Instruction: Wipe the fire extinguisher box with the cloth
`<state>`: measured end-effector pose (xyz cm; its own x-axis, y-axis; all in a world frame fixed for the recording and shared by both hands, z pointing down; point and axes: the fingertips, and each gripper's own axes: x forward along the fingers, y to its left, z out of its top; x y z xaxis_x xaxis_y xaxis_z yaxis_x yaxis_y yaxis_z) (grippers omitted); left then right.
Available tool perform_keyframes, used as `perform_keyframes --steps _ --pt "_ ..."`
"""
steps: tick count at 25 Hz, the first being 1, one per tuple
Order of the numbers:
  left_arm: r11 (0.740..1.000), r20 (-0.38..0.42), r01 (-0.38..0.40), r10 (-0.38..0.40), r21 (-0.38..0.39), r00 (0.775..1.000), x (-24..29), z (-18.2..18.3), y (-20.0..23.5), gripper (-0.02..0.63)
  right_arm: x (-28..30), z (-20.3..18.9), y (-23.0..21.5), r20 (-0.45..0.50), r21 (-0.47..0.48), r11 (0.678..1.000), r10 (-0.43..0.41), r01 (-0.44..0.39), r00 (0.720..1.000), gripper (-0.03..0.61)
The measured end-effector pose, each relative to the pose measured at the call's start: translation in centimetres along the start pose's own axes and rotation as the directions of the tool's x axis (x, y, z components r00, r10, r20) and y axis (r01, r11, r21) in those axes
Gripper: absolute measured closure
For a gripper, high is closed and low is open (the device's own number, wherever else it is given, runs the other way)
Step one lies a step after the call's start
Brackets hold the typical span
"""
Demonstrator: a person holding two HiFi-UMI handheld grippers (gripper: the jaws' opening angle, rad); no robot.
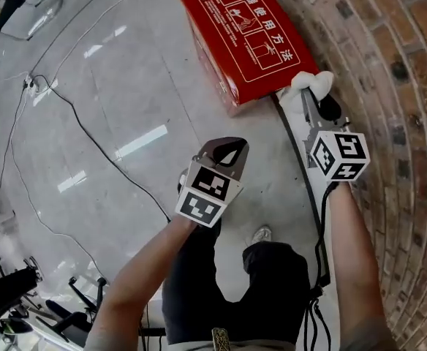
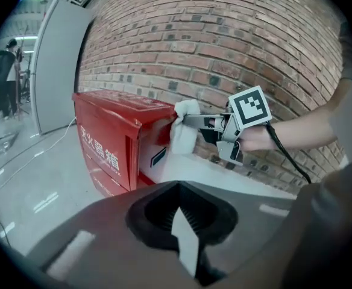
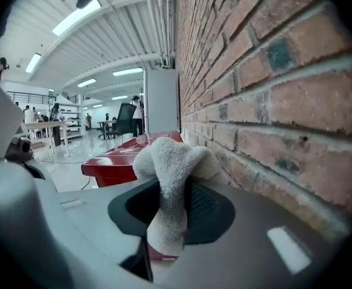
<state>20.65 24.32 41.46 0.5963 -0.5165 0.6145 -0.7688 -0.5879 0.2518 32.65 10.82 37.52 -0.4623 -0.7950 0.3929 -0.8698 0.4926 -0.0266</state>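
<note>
The red fire extinguisher box [image 1: 244, 39] stands on the floor against the brick wall, white lettering on its top. My right gripper [image 1: 315, 97] is shut on a white cloth [image 1: 308, 83], which touches the box's near right corner. In the right gripper view the cloth [image 3: 171, 179] bulges out between the jaws, with the box's top [image 3: 128, 155] just beyond. In the left gripper view the box [image 2: 113, 143] and the cloth [image 2: 185, 125] show ahead. My left gripper [image 1: 227, 152] hangs over the floor short of the box, shut and holding nothing.
A brick wall [image 1: 389, 86] runs along the right, close to my right gripper. A black cable [image 1: 82, 123] trails over the glossy grey floor at left. A person's legs and shoe [image 1: 261, 234] are below me. Camera stands [image 1: 23, 291] sit at lower left.
</note>
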Motion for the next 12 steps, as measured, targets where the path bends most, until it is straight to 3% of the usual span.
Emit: perform_keyframes --steps 7,12 --pt "0.997 0.068 0.033 -0.028 -0.071 0.997 5.5 -4.7 1.7 0.614 2.5 -3.4 -0.1 0.19 -0.054 0.998 0.028 -0.018 0.981 0.462" --pt "0.999 0.097 0.011 -0.007 -0.033 0.995 9.0 -8.1 3.8 0.614 4.2 -6.3 -0.5 0.333 -0.058 0.998 0.054 -0.037 0.942 0.469"
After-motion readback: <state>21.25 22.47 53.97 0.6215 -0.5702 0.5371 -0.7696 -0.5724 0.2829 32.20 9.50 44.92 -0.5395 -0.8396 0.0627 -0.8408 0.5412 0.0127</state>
